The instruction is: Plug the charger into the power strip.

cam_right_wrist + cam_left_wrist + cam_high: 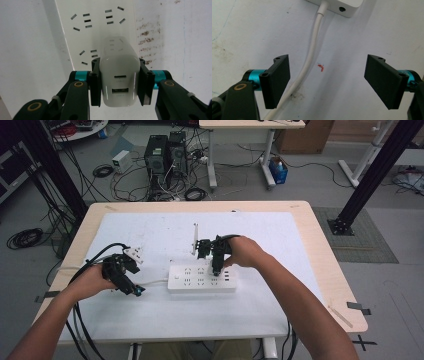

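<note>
Clamped at the centre of the right gripper view: a white USB charger (120, 75), pinched by the right gripper (120, 82) on both flanks, two ports facing the camera, no legible brand. Directly above it, a white power strip (97, 27) running to the top edge, socket slots plain, printing unreadable. In the left gripper view, left gripper (332, 82) spread wide and empty over the white mat (362, 37), white cord (312, 50) passing just inside the left-hand jaw, strip corner cut off at top. Small red mark (321, 67) between the jaws. Free mat all round in the high view; tabletop edge (327, 265) at right.
</note>
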Tool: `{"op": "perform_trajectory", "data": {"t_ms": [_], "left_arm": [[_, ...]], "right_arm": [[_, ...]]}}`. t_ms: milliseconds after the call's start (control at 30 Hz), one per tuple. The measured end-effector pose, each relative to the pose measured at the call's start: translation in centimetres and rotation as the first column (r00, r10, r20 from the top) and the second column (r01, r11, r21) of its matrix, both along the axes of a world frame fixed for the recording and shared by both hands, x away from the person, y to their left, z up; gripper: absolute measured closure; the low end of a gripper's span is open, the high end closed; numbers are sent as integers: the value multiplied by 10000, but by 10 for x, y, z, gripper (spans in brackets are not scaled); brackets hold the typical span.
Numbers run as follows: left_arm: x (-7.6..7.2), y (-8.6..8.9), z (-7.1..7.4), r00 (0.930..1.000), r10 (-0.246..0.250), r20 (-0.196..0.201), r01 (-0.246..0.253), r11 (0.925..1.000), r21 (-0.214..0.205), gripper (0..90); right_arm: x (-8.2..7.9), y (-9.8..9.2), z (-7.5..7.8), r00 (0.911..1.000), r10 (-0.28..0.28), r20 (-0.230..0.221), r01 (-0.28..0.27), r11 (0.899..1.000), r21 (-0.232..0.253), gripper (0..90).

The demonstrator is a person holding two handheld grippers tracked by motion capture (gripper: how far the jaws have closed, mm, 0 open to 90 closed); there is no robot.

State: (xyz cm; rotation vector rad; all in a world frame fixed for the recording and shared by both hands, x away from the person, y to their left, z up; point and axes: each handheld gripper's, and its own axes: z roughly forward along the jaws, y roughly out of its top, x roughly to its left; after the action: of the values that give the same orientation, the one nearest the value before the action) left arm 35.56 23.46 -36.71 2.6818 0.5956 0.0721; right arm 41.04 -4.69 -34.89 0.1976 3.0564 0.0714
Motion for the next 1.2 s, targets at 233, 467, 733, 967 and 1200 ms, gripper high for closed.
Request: {"op": "perform_trajectory", "data": {"t_ms": [233, 467, 733, 967, 1200], "left_arm": [[0, -1, 0, 9999, -127, 2, 127, 9999, 90, 209], [-3, -3, -1, 10000, -20, -49, 19, 10000, -78, 210], [-2, -2, -1, 9999, 95, -53, -96, 9997, -213, 210], [-3, -1, -1, 9999, 157, 1, -157, 9995, -259, 210], [-4, 2, -2, 9998, 215, -23, -215, 9994, -262, 210]], "right_arm": [[-5, 19, -2, 9921, 1227, 280, -1186, 9859, -1180, 627], [0, 29, -10, 9913, 1318, -43, -1308, 9783, -1608, 627], [8, 27, -11, 9922, 1156, -470, -1213, 9820, -1446, 628], [8, 30, -13, 9933, 1064, -458, -1123, 9812, -1568, 628], [0, 29, -17, 9930, 1183, -4, -1170, 9811, -1543, 628]]}}
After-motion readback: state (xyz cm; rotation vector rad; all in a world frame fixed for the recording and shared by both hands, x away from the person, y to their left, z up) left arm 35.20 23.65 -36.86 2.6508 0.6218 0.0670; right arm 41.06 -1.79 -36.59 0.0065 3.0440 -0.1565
